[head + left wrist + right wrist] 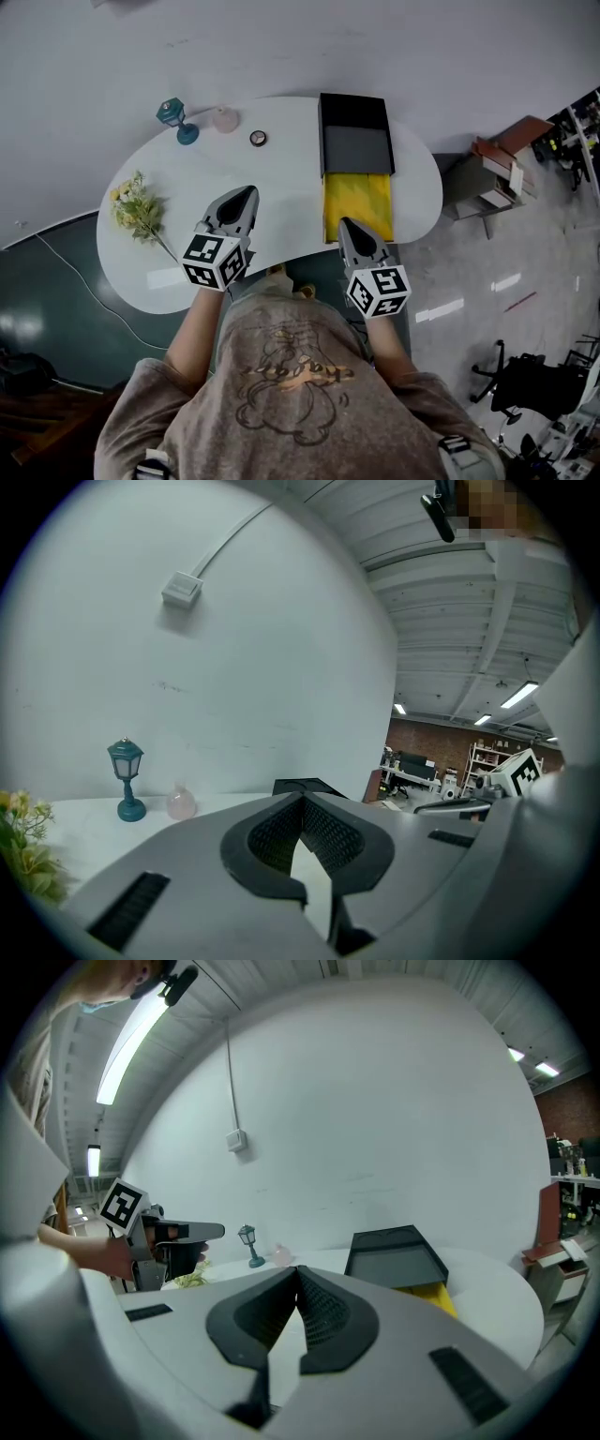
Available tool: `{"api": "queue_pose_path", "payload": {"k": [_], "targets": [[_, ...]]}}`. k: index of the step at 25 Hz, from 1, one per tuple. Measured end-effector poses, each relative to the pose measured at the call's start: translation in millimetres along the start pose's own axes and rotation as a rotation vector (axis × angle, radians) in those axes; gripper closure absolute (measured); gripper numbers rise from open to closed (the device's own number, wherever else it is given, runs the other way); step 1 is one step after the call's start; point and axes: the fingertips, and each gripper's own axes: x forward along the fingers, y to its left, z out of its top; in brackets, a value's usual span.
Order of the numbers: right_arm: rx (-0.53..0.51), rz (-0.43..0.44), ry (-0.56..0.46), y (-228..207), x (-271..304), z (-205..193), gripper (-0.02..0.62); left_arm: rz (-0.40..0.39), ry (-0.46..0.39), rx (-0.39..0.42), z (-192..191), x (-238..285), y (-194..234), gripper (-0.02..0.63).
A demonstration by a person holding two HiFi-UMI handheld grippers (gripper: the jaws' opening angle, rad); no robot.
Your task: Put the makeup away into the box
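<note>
A black box (354, 141) lies open on the white table (281, 178), its yellow inner part (357, 206) pulled toward me. A small round compact (258, 138) and a pale pink bottle (225, 119) stand at the table's far side, left of the box. My left gripper (247, 194) hovers over the table's middle, shut and empty. My right gripper (345, 224) is shut with nothing in it, at the near end of the yellow part. The left gripper view shows the pink bottle (181, 802) and the box (305, 787) beyond the closed jaws. The right gripper view shows the box (394, 1252) ahead.
A teal lantern ornament (174, 118) stands at the far left beside the pink bottle. A bunch of yellow and white flowers (136, 208) lies on the table's left end. A cable runs over the dark floor at left, and a brown stand (487, 178) is to the right of the table.
</note>
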Motion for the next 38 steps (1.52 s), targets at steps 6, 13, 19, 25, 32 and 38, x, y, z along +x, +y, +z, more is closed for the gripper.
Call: {"api": "queue_pose_path", "payload": {"k": [6, 13, 19, 25, 32, 38], "targets": [[-0.009, 0.0, -0.01, 1, 20, 13, 0.592, -0.001, -0.009, 0.01, 12, 15, 14, 0.584], [-0.006, -0.007, -0.01, -6, 35, 19, 0.593, 0.004, -0.011, 0.026, 17, 29, 26, 0.582], [-0.004, -0.01, -0.002, -12, 49, 20, 0.592, 0.0, 0.015, 0.043, 17, 47, 37, 0.481], [0.004, -0.032, 0.012, -21, 54, 19, 0.592, -0.014, 0.074, 0.042, 8, 73, 48, 0.354], [0.023, -0.069, 0.018, -33, 54, 17, 0.593, 0.01, 0.131, 0.048, -9, 110, 73, 0.265], [0.039, -0.099, 0.028, -41, 51, 12, 0.593, 0.048, 0.181, 0.068, -24, 140, 100, 0.247]]}}
